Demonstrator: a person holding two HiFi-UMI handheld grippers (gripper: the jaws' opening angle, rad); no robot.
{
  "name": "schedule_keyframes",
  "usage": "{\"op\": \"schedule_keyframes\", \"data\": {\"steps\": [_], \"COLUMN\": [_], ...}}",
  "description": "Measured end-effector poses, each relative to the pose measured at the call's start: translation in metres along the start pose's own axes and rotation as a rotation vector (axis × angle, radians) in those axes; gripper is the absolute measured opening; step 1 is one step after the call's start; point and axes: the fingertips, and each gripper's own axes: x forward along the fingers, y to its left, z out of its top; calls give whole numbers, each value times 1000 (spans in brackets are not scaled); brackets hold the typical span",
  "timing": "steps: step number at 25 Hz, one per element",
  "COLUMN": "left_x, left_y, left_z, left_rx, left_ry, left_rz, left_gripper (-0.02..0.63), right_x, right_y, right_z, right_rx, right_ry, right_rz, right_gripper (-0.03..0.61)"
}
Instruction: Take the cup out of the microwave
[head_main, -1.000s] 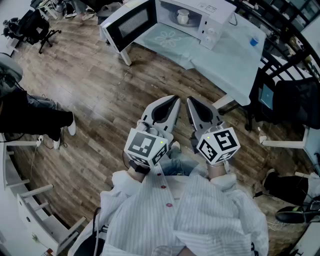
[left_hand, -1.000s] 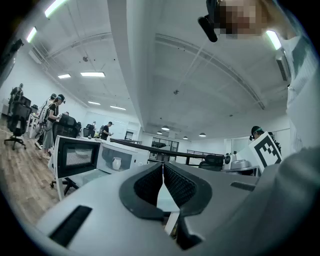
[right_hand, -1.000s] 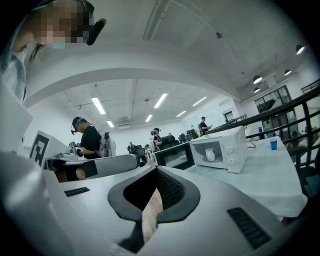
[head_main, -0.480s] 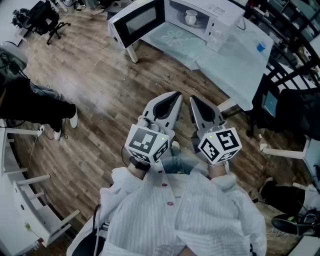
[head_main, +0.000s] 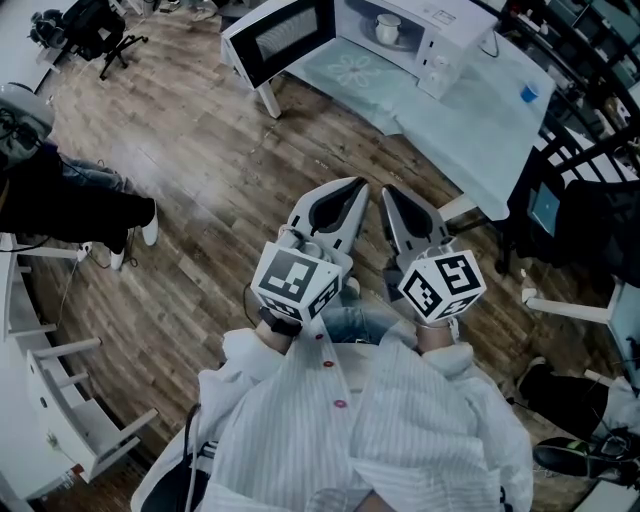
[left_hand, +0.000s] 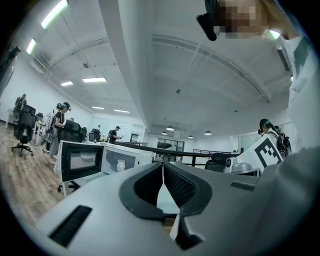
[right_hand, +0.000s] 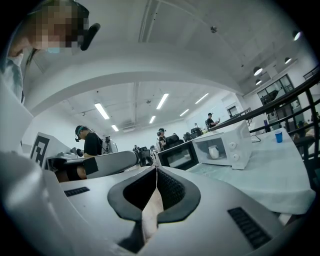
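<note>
A white cup (head_main: 387, 27) stands inside the white microwave (head_main: 420, 35), whose door (head_main: 275, 40) hangs wide open to the left. The microwave sits on a table with a pale cloth (head_main: 470, 110). My left gripper (head_main: 360, 185) and right gripper (head_main: 385, 192) are held side by side over the wooden floor, well short of the table, both shut and empty. In the left gripper view the cup (left_hand: 120, 165) shows far off beyond the shut left gripper (left_hand: 163, 165). In the right gripper view the cup (right_hand: 213, 151) stands in the microwave (right_hand: 227, 145), to the right of the right gripper (right_hand: 156, 169).
A small blue cup (head_main: 528, 93) stands on the table's right part. Black chairs (head_main: 590, 200) crowd the right side. A seated person's legs (head_main: 70, 205) are at the left, with an office chair (head_main: 90, 25) behind. Other people stand in the far room.
The head view has shifted a little, so the microwave lies further right in the picture. Both grippers stay side by side, shut, in about the same place.
</note>
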Motion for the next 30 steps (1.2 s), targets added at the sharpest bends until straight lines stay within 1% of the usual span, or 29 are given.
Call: {"op": "schedule_keyframes", "data": {"steps": [6,11,15,25,30], "left_x": [12,31,44,86,111], "left_y": [11,29,47,131,167], "left_z": [2,3,2,11,15], "left_rx": [-3,-13,14,-8,-20], "left_ry": [-11,-9,10,9,7], "left_rz": [-12,-23,-37,-31,-42], "left_gripper": [17,17,17,17,17], "right_x": [14,38,62,143,180], "right_y": [-8,-21,-30,-53,-68], "right_z": [3,3,3,15,25], "right_rx": [2,22,32,34,28], "right_ry": [-2,19,29,36,35], "right_rz": [0,-3,-14,-35,-56], "right_gripper": [35,35,35,35,35]}}
